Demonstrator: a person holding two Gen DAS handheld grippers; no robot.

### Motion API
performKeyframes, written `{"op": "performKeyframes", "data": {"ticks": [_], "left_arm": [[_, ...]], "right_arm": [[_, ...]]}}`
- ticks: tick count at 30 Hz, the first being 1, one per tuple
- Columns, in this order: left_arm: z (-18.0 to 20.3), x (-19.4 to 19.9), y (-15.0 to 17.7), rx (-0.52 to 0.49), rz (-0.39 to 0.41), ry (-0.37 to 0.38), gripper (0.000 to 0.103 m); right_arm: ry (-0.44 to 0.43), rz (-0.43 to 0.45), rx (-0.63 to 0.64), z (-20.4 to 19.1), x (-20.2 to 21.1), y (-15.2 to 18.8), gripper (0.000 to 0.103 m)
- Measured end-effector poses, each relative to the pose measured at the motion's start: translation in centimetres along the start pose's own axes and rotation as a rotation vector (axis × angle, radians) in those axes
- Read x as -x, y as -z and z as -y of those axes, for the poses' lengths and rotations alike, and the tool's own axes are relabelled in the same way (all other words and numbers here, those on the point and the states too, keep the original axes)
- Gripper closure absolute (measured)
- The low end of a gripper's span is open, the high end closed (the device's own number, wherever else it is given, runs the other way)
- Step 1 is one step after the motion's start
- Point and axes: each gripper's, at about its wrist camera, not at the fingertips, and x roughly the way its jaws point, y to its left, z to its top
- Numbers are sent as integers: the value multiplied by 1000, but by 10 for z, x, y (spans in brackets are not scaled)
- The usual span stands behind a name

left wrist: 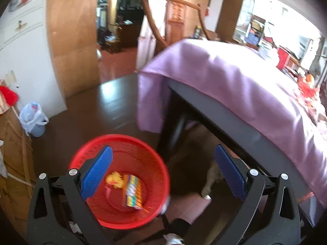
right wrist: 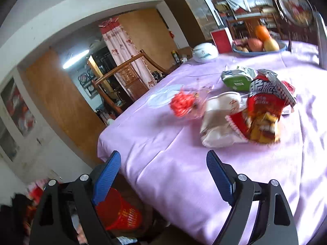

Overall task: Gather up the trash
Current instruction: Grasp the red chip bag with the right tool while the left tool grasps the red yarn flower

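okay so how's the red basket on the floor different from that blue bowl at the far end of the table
The red basket stands on the floor beside the table; the blue bowl sits on the purple tablecloth. The basket is deep with mesh-like walls; the bowl is shallow and looks solid. The basket holds a colourful wrapper and a yellow scrap; the bowl holds whole fruit. Both are round, open-topped containers.

Daylight pours in from the far right of the left wrist view, blowing the window (left wrist: 294,20) to white and glaring off the cloth (left wrist: 235,71). The floor (left wrist: 114,102) carries a pale sheen; under the table (left wrist: 214,110) lies deep shadow. Both views are motion-blurred, the wrappers (right wrist: 245,110) smeared. Fisheye bending curves the walls, and the corners go black.
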Motion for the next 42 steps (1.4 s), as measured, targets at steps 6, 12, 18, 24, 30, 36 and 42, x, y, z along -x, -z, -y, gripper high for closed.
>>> {"op": "performKeyframes", "data": {"ticks": [6,12,18,24,30,36,42], "left_arm": [[38,1,0,-109,-2,-38,7],[72,2,-8,-173,11,5,7],[119,11,-20,-244,56,67,7],[155,17,-26,-311,91,98,7],[191,10,-41,-340,64,182,7],[255,-6,-75,-408,27,316,7],[328,-35,-102,-471,-24,396,7]], "right_arm": [[89,-2,-169,70,-10,-37,21],[341,175,-179,121,58,-40,17],[338,197,-140,136,83,-36,17],[333,201,-134,141,99,-21,17],[282,168,-48,126,96,-14,17],[298,142,72,107,81,-10,17],[350,128,122,106,68,-14,16]]}}
